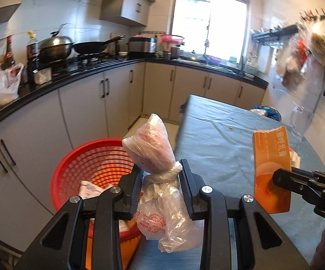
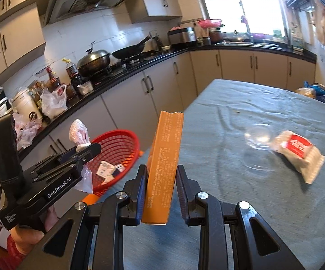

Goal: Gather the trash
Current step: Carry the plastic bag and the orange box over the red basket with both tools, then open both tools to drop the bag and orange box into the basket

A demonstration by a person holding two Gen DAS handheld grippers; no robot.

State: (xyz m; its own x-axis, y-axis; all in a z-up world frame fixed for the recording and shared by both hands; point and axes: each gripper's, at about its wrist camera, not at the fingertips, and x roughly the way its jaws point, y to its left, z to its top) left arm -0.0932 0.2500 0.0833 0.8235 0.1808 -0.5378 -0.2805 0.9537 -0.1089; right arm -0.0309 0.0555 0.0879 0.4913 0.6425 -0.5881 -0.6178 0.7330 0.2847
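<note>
A: Where is there room at the edges?

B: In the left wrist view the left edge of the grey-blue cloth-covered counter (image 1: 218, 135) runs up the middle of the frame. The round red plastic mesh basket (image 1: 94, 168) sits just beside that edge, lower left, below the counter's level. A strip of pale floor lies between the counter and the grey cabinets (image 1: 117, 99) behind.

A: And the grippers?

B: The left gripper (image 1: 161, 175) is closed on the knotted neck of a clear plastic bag with red print (image 1: 153, 148), which stands up above the fingers and hangs below them, just right of the basket's rim. The right gripper (image 2: 160, 180) is clamped on the lower part of a tall orange cardboard box with a torn top (image 2: 164, 157), held nearly upright over the counter's left edge.

A: What lies around?

B: In the right wrist view, a clear plastic dome lid (image 2: 259, 139) and a pale packet with a red label (image 2: 297, 153) lie touching on the counter at right. 1 small white printed carton (image 2: 106, 168) lies inside the basket. Woks sit on the black worktop at upper left.
</note>
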